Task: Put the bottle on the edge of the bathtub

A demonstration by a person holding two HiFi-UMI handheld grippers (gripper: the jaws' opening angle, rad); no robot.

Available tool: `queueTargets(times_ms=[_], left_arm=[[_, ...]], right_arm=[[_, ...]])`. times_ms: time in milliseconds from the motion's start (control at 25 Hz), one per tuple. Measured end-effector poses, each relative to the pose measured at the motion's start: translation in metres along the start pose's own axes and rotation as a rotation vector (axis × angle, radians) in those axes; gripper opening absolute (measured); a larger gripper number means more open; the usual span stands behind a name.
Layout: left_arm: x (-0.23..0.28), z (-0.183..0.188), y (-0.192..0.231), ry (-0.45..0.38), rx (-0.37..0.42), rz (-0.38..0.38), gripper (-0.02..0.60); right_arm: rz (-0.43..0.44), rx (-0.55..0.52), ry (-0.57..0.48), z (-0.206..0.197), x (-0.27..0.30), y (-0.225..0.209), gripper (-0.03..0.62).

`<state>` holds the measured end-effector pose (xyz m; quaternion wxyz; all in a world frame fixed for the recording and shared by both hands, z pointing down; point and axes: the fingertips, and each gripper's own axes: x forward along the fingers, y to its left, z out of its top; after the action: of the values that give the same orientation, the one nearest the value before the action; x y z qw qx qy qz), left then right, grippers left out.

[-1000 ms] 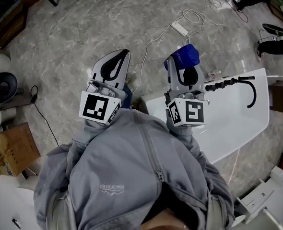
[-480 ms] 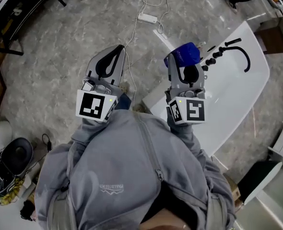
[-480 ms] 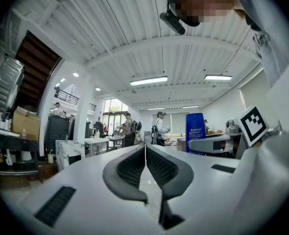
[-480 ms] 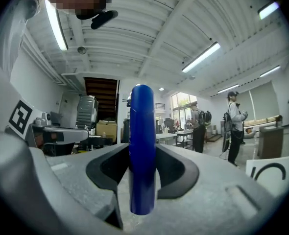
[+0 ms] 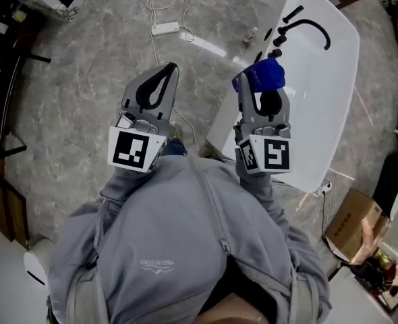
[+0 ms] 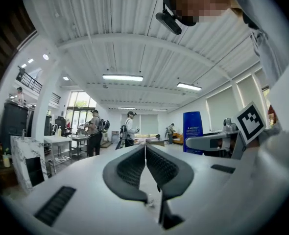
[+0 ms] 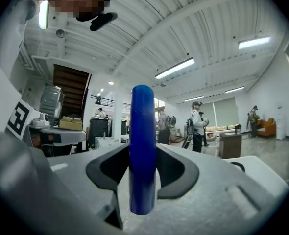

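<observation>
My right gripper (image 5: pixel 261 85) is shut on a blue bottle (image 5: pixel 263 77), held upright above the near rim of the white bathtub (image 5: pixel 334 66). In the right gripper view the blue bottle (image 7: pixel 142 155) stands between the dark pads (image 7: pixel 173 173), and the gripper (image 7: pixel 142 173) points level into the room. My left gripper (image 5: pixel 166 73) is shut with nothing in it, over the grey floor left of the tub. In the left gripper view its jaws (image 6: pixel 145 153) meet at the tips, and the blue bottle (image 6: pixel 192 131) shows at the right.
A black faucet (image 5: pixel 312 29) and knobs sit on the tub's far end. A white power strip (image 5: pixel 165 28) with cable lies on the floor beyond my left gripper. A cardboard box (image 5: pixel 351 227) stands at the right. Several people (image 6: pixel 129 129) stand far off by tables.
The view has swung round: the bathtub has moved from the right toward the upper right and now lies under the blue bottle. Both grippers keep their places in the picture, unchanged.
</observation>
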<state>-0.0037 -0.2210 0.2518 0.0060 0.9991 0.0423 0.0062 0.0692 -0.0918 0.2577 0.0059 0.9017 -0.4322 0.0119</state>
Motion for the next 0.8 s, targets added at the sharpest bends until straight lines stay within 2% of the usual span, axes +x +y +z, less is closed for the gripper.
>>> queueTargets(times_ms=[200,360,600,800], left_arm=[[0.028,-0.008,-0.014,0.014,-0.008,-0.14,0.012],[0.038,-0.014,-0.024,0.035,-0.03,-0.209,0.011],[0.051,-0.022,-0.029,0.031,-0.046,-0.258,0.011],[0.066,-0.03,-0.044,0.052,-0.053,-0.317,0.011]], right_arm=[[-0.163,-0.001,0.018,-0.007,-0.018,-0.032,0.163],[-0.258,0.004,0.041,-0.011,-0.035,-0.049,0.163],[-0.335,-0.011,0.051,-0.011,-0.047,-0.063,0.163],[-0.357,-0.023,0.049,-0.013,-0.05,-0.073,0.163]])
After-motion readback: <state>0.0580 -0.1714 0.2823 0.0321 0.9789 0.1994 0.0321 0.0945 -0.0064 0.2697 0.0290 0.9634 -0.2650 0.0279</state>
